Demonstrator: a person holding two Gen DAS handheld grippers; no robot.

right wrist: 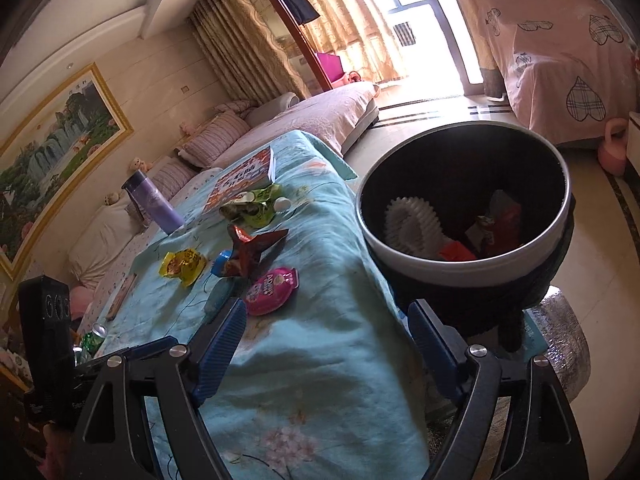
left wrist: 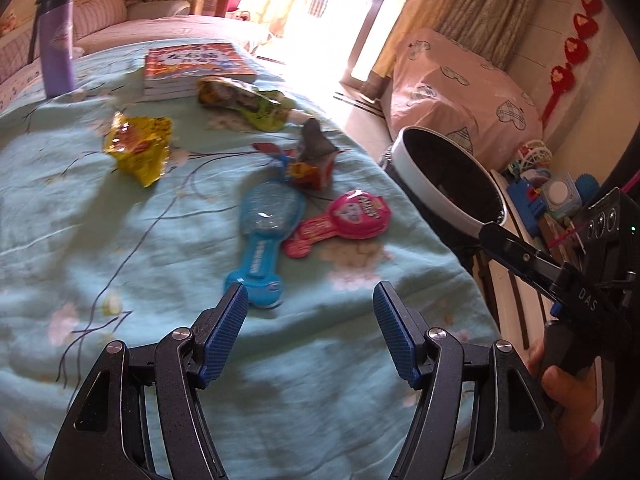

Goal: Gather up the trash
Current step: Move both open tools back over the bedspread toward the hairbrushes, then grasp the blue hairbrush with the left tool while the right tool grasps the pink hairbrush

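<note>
Trash lies on a teal flowered cloth [left wrist: 160,240]: a yellow wrapper [left wrist: 138,146], a green wrapper [left wrist: 244,102], a crumpled red and dark wrapper [left wrist: 312,160], a blue blister pack [left wrist: 264,236] and a round pink pack [left wrist: 344,218]. My left gripper [left wrist: 310,296] hovers open over the cloth, its left fingertip just short of the blue pack's near end, nothing between the pads. My right gripper [right wrist: 328,312] is open and empty in front of a black bin with a white rim [right wrist: 420,256]. Inside the bin lie a white ribbed piece [right wrist: 408,224] and red wrappers [right wrist: 496,224].
A stack of books [left wrist: 196,66] and a purple bottle [left wrist: 58,44] stand at the cloth's far end. The bin [left wrist: 432,184] sits just off the cloth's right edge. Toys [left wrist: 552,192] and a pink covered piece of furniture [left wrist: 460,92] are beyond it. A sofa [right wrist: 312,120] runs behind.
</note>
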